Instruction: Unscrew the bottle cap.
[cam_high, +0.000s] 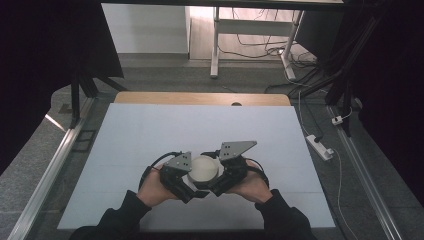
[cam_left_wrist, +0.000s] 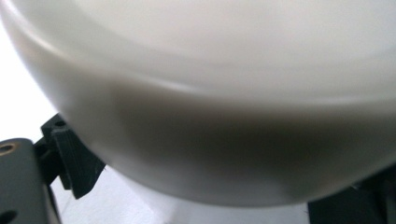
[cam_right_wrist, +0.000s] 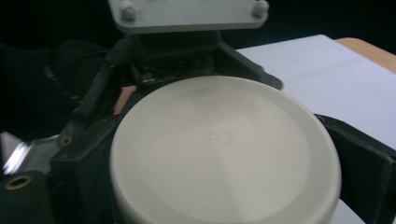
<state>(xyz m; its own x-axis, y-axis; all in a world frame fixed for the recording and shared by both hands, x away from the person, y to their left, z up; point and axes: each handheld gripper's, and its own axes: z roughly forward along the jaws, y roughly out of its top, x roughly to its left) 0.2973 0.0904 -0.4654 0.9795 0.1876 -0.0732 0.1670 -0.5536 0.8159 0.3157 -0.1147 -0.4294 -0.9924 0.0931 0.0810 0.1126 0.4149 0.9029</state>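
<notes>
Holding: both grippers meet on a round white lid (cam_high: 204, 170), near the front middle of the white table (cam_high: 150, 135).
Lid: flat top up, a small square mark at its centre in the right gripper view (cam_right_wrist: 219, 136); its rim curves down to a rounded edge.
Left gripper (cam_high: 186, 181): comes in from the lid's left, grey plate on top; in its own view the lid's side wall (cam_left_wrist: 210, 116) sits pressed up close, a black jaw on either side.
Right gripper (cam_high: 216, 184): comes in from the lid's right; its black jaws flank the lid, one on each side, touching the rim.
Grip: each pair is spread as wide as the lid and clamped on it.
Hands: the person's dark sleeves enter from the bottom edge.
</notes>
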